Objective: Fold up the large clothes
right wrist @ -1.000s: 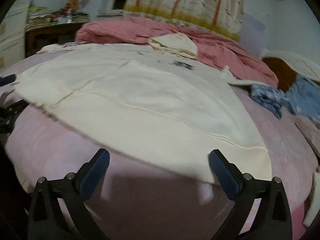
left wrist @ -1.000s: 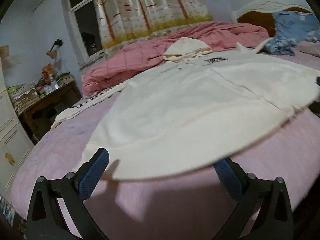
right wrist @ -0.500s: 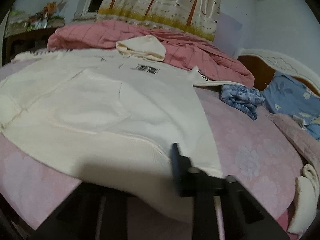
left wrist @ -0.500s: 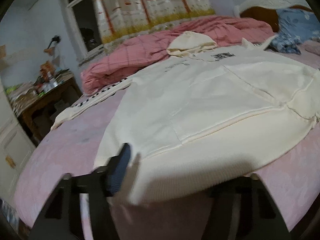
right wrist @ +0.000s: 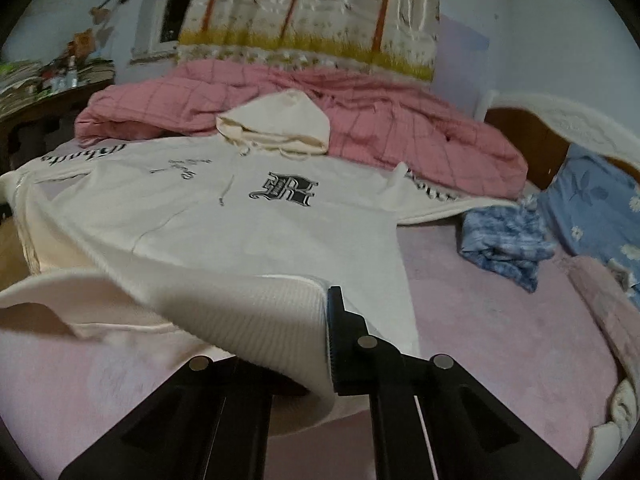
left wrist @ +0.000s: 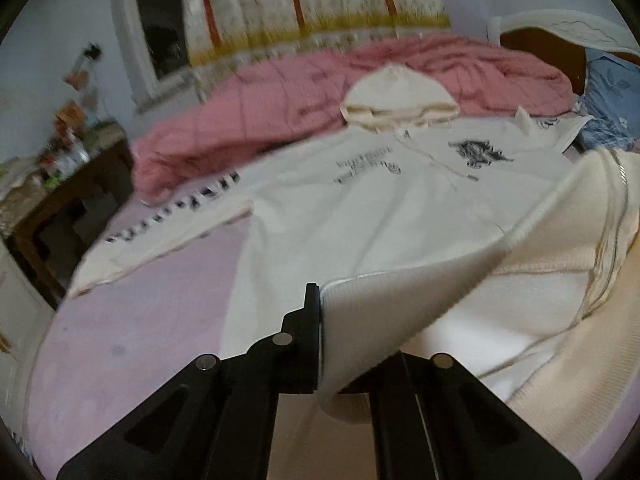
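The left gripper sits at the bottom centre of its view, clenched on the ribbed hem of a cream hoodie, with the cloth pinched flat between its black fingers. The hem rises off the bed here and curls back toward the right of the frame, showing its underside. In the right wrist view the right gripper is likewise at the bottom centre; its jaws are closing, with the hem's other corner already gripped between them and the ribbed band draped over to the left of the frame.

The rest of the hoodie lies spread on the pink bed sheet, front side up, with a black emblem on the chest and black lettering along each sleeve. Its hood rests at the far end, against a bunched pink quilt that runs across the middle of both frames. At the right of the right wrist view lie a crumpled blue garment and a blue flowered pillow. A tree-patterned curtain hangs at the top centre, and a cluttered wooden table stands at the left edge of the left wrist view.
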Demonstrator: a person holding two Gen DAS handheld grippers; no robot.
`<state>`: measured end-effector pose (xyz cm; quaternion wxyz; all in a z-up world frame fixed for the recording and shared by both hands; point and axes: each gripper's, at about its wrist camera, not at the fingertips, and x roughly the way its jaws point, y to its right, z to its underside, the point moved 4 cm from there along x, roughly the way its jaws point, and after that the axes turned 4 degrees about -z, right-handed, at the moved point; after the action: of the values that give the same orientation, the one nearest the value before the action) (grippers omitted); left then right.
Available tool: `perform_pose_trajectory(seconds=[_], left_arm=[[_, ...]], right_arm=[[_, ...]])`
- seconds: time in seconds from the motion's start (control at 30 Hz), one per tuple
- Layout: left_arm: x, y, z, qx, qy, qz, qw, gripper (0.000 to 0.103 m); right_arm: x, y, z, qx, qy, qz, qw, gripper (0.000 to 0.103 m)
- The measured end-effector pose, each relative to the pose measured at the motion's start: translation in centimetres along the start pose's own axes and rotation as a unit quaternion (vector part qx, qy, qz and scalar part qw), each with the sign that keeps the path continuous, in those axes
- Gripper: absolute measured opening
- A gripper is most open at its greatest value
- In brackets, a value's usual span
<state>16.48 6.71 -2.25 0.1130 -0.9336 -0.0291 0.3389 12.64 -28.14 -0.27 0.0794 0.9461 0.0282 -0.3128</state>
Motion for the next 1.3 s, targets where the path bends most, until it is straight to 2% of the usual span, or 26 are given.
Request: perform_pose_trajectory(seconds=[0.07,0.1,0.13,0.23,0.3,0.4,0.47,0.53,0.67,0.83,0.9,0.93,0.97,1.0,1.03,1.07,1.1,1.13,1.2,1.27,1.3], left_arm=[[1.6,-0.4,-0.5,-0.006,-0.031,0.023,0.9992,0.013],[1.8,-0.9,-0.6,-0.017,-0.034,0.035,0.9987,0.027],[1.7,-1.2,-0.5,-0.020,-0.035,0.044,0.9982,0.051],[-1.1,-2.4,0.8,-0.010,0.020,0.067,0.9975,0.077],[-2.9,-2.7,2.4,-0.004,0.035,0.067,0.9971,0.083],[-4.9,-2.6,5.0,-0.016,0.022,0.079,0.9965,0.092],[-5.2,-2.5,6.6,-0.032,0.006,0.066,0.9973,0.092],[-5.2,-1.9,8.1,-0.042,-0.007,0.072,0.9965,0.092],[-3.9,-0.5,9.9,-0.024,-0.035,0.072,0.9965,0.093],[-4.8,0.3,10.1,-0.001,-0.028,0.048,0.9985,0.095],[-4.4,0.1,10.4,0.007,-0.036,0.013,0.9992,0.094],[-4.5,-0.3,10.6,0.011,-0.031,-0.013,0.9994,0.090],[-4.8,-1.0,10.4,0.012,-0.012,-0.049,0.9987,0.087],[-5.4,-1.9,10.1,0.010,0.016,-0.089,0.9959,0.072],[-5.9,-3.0,9.6,0.002,0.039,-0.112,0.9929,0.045],[-6.2,-3.8,9.2,-0.008,0.046,-0.110,0.9928,0.033],[-6.3,-4.6,8.7,-0.022,0.049,-0.095,0.9941,0.015],[-6.2,-5.3,8.1,-0.032,0.048,-0.085,0.9947,0.010],[-6.0,-6.4,6.7,-0.048,0.049,-0.089,0.9937,0.009],[-5.9,-7.3,5.2,-0.075,0.051,-0.072,0.9932,0.009],[-5.6,-7.8,4.2,-0.088,0.049,-0.064,0.9928,0.009]], right_arm=[[2.3,0.6,-1.0,0.019,-0.015,-0.008,1.000,0.007],[3.0,0.9,-1.1,0.025,-0.018,-0.011,0.999,0.007],[4.1,1.0,-1.6,0.032,-0.026,-0.018,0.999,0.007],[5.8,0.7,-2.0,0.022,-0.035,-0.023,0.999,0.007],[6.0,0.2,-1.9,0.009,-0.030,-0.020,0.999,0.007],[5.9,0.0,-1.5,0.009,-0.026,-0.016,0.999,0.007],[5.6,0.2,-1.4,0.017,-0.023,-0.016,0.999,0.007],[5.1,0.3,-1.1,0.018,-0.017,-0.013,1.000,0.007],[3.8,-0.1,-0.3,0.007,-0.003,0.009,1.000,0.007],[3.2,0.0,0.6,0.000,0.001,0.017,1.000,0.008],[2.7,0.2,0.8,0.002,0.006,0.015,1.000,0.013],[2.4,0.5,0.9,0.003,0.008,0.016,1.000,0.021],[2.2,0.8,1.0,0.005,0.012,0.022,1.000,0.034],[2.0,1.2,1.0,0.006,0.016,0.029,0.999,0.040],[1.7,1.5,1.1,0.005,0.020,0.034,0.999,0.048],[1.6,1.8,1.1,0.005,0.022,0.035,0.999,0.048],[1.4,2.1,1.2,0.006,0.023,0.027,0.999,0.048],[1.1,2.4,1.2,0.013,0.024,0.016,0.999,0.048],[0.8,2.6,1.0,0.020,0.028,0.007,0.999,0.048],[0.4,2.7,0.8,0.020,0.037,0.005,0.999,0.063],[0.2,2.9,0.6,0.021,0.044,0.015,0.999,0.064]])
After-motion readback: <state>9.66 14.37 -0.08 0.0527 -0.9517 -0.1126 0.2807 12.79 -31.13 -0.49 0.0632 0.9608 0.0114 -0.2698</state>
